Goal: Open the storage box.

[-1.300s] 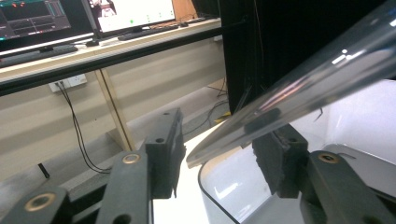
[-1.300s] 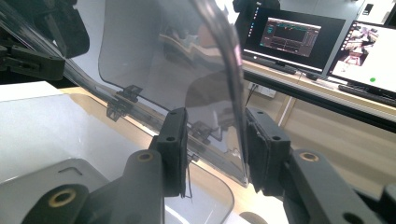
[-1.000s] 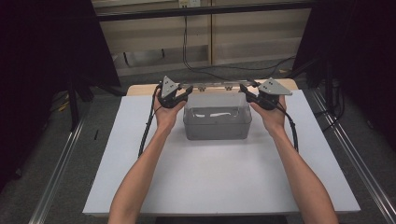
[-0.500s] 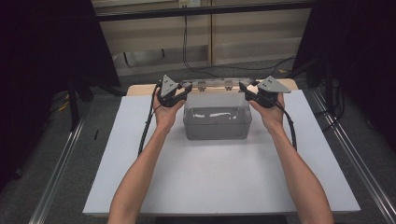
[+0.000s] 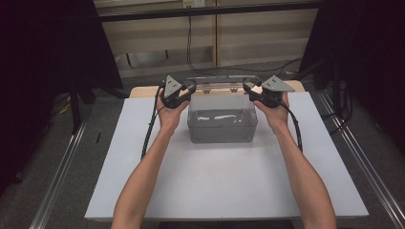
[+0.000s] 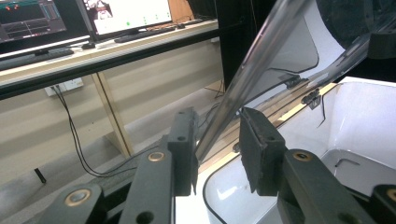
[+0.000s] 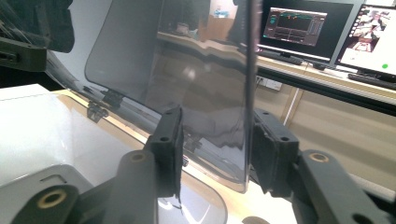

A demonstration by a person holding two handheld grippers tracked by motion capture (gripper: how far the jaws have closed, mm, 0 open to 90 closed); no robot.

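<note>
A clear plastic box (image 5: 222, 126) stands at the middle of the white table (image 5: 229, 191), its hinged clear lid (image 5: 222, 82) tilted up. My left gripper (image 5: 191, 88) straddles the lid's left edge and my right gripper (image 5: 248, 88) its right edge. In the left gripper view the lid (image 6: 252, 60) runs slanting between the left gripper's (image 6: 217, 149) jaws, which have just been closing; it touches one pad and stands apart from the other. In the right gripper view the lid (image 7: 187, 60) lies against one pad of the right gripper (image 7: 217, 149), with a gap to the other.
A small angled key (image 6: 348, 162) lies on the box floor. Black cables (image 5: 150, 129) trail from both grippers across the table. Metal rails (image 5: 57, 176) run along both table sides. Monitors (image 7: 299, 25) and a desk stand beyond the far edge.
The lid has swung a little further up, with both grippers rising slightly at its two sides.
</note>
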